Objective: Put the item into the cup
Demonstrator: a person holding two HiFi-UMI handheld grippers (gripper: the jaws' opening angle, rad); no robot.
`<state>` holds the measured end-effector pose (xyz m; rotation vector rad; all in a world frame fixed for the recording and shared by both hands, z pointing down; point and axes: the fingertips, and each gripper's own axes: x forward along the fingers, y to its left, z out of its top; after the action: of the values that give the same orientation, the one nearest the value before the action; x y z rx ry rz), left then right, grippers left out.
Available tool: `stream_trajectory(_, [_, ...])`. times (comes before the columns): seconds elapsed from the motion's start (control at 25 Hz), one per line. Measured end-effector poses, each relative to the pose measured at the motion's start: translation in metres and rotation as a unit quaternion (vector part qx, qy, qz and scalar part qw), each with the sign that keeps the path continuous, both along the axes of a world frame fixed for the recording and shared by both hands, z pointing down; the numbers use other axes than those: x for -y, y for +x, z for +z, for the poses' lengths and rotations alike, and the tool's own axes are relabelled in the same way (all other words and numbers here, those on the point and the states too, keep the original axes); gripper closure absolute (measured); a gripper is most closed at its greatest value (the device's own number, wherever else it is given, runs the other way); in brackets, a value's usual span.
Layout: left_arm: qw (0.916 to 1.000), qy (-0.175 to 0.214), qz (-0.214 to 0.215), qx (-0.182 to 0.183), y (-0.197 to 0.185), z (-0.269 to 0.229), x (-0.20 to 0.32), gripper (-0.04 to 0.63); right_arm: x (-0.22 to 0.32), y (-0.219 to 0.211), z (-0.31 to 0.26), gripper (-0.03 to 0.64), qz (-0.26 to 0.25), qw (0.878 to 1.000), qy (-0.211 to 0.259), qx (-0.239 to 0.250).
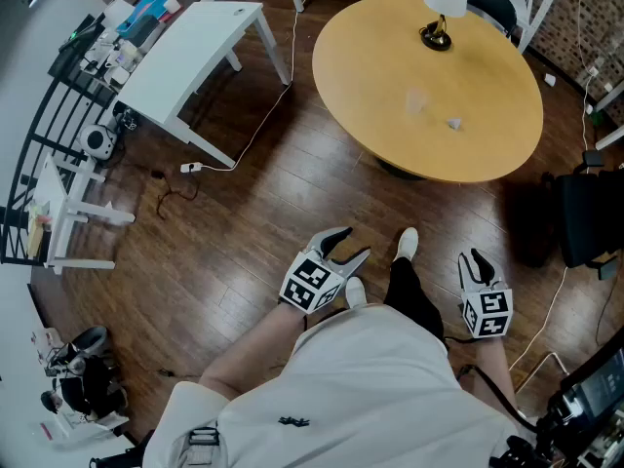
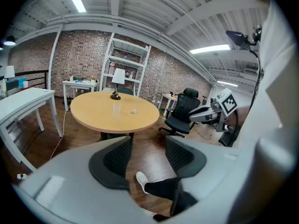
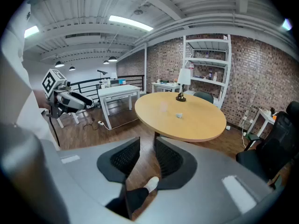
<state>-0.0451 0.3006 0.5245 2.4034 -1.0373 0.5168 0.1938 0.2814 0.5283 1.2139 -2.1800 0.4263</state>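
ahead of both sets of fingers, across a stretch of dark wood floor (image 1: 244,222), a round tan table (image 1: 487,135) stands in a room with a brick wall (image 2: 84,55). a white desk (image 1: 195,52) sits well off to the left of the left fingers, a black office chair (image 1: 585,217) is off to the right of the right ones, and a white shelf rack (image 2: 128,64) rises behind the table. a white-shaded lamp (image 1: 439,8) stands at the table's far edge

the person stands short of the table with both forearms held low and forward. the left gripper (image 1: 349,245) points toward the table, its fingers (image 2: 117,157) spread, with only floor and the person's white shoe (image 2: 141,180) showing between them. the right gripper (image 1: 478,261) is held beside it, fingers (image 3: 126,157) also apart by a narrower gap, pinching nothing

the clear cup (image 1: 416,102) stands near the middle of the table, well beyond both sets of fingertips. the small pale item (image 1: 454,123) lies on the tabletop just right of the cup, apart from it and more in line with the right fingers than the left
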Motion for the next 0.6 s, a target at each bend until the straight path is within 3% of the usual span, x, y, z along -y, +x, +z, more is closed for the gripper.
stream_trajectory(0.32, [0.9999, 0.001, -0.011, 0.012, -0.015, 0.008, 0.078, 0.394, 0.100, -0.016, 0.018, 0.508, -0.013, 1.000, 0.005, 0.009])
stream_trajectory(0.6, [0.9993, 0.002, -0.028, 0.025, 0.022, -0.004, 0.193, 0.394, 0.226, 0.014, 0.009, 0.508, -0.048, 0.999, 0.009, 0.000])
